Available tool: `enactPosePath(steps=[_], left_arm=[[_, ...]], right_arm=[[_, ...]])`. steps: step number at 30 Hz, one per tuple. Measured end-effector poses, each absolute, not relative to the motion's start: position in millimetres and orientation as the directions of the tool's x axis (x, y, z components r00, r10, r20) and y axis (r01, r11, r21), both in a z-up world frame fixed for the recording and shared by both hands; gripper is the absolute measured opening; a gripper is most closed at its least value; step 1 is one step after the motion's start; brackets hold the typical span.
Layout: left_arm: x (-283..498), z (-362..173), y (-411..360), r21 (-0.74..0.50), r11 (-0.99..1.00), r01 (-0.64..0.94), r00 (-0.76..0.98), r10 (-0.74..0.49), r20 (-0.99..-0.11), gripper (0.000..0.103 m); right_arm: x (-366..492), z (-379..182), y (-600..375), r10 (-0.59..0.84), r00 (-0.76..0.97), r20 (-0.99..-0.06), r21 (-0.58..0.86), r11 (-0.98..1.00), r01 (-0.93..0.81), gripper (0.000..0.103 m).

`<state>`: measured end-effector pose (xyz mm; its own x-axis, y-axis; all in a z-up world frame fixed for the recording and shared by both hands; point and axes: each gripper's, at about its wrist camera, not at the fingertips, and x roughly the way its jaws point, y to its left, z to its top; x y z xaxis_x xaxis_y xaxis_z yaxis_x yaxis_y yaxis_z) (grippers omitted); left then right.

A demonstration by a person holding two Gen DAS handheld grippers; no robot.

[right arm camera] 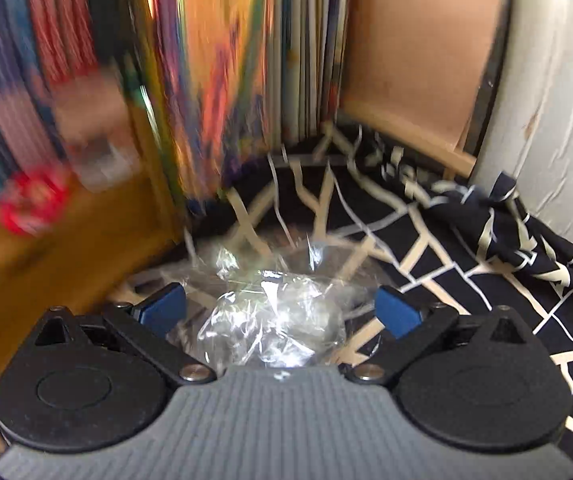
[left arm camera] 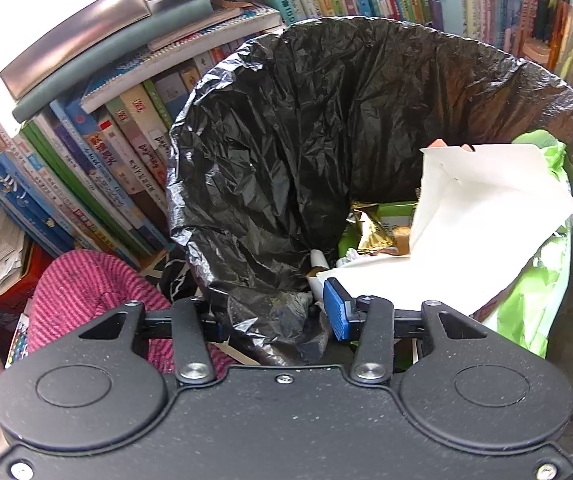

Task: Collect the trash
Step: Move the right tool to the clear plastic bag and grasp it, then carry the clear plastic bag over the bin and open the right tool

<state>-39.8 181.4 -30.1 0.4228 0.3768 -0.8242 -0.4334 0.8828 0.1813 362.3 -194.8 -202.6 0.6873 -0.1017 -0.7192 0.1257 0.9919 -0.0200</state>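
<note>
Your left gripper (left arm camera: 276, 314) is clamped on the near rim of the black bin liner (left arm camera: 286, 128), a bunched fold of the plastic pinched between its blue pads (left arm camera: 336, 308), holding the bag's mouth wide open in front of rows of shelved books (left arm camera: 118, 168). Inside the bag lie a large sheet of white paper (left arm camera: 486, 220), crumpled green plastic (left arm camera: 542, 264) and a gold foil wrapper (left arm camera: 370, 232), so part of the collecting looks done. A pink knitted item (left arm camera: 86, 292) sits just outside the liner to its left. Your right gripper (right arm camera: 280, 310) stands with its jaws spread wide on either side of a crumpled piece of clear plastic wrap (right arm camera: 274, 320), which rests on a dark cloth with a pale line pattern (right arm camera: 466, 280); the pads do not appear to press on the wrap, so it reads as not yet grasped. Beyond it, blurred book spines (right arm camera: 222, 80) and a tan board (right arm camera: 418, 60) close off the corner. What remains, as far as can be judged: close on the clear wrap, lift it and drop it into the open bag. Whether more trash lies elsewhere cannot be told from these views.
</note>
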Motion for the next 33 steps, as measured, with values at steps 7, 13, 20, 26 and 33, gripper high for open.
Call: enactPosePath(steps=[7,13,20,26,33], left_arm=[[-38.0,-28.9,180.0,0.19,0.878,-0.439,0.429,0.39,-0.815,0.043],[-40.1,-29.1,183.3,0.16,0.886,-0.436,0.444,0.366,-0.818,0.043],[-41.5,-29.1,183.5,0.136,0.888,-0.439,0.47,0.356,-0.808,0.043],[-43.9,-28.7,184.9,0.112,0.885,-0.452,0.488,0.35,-0.8,0.043],[-46.9,-28.1,186.9,0.078,0.879,-0.47,0.501,0.339,-0.797,0.043]], right_arm=[[369.2,-228.5,-197.0,-0.035,0.573,-0.819,0.043,0.992,0.121,0.102],[344.0,-225.6,-190.1,0.011,0.55,-0.835,0.035,0.999,0.034,0.094],[289.2,-213.1,-168.9,0.064,0.525,-0.848,0.033,0.997,-0.069,0.089],[244.1,-183.8,-158.1,0.119,0.529,-0.84,0.03,0.984,-0.173,0.086],[194.5,-103.8,-157.9,0.236,0.63,-0.74,0.085,0.962,-0.26,0.085]])
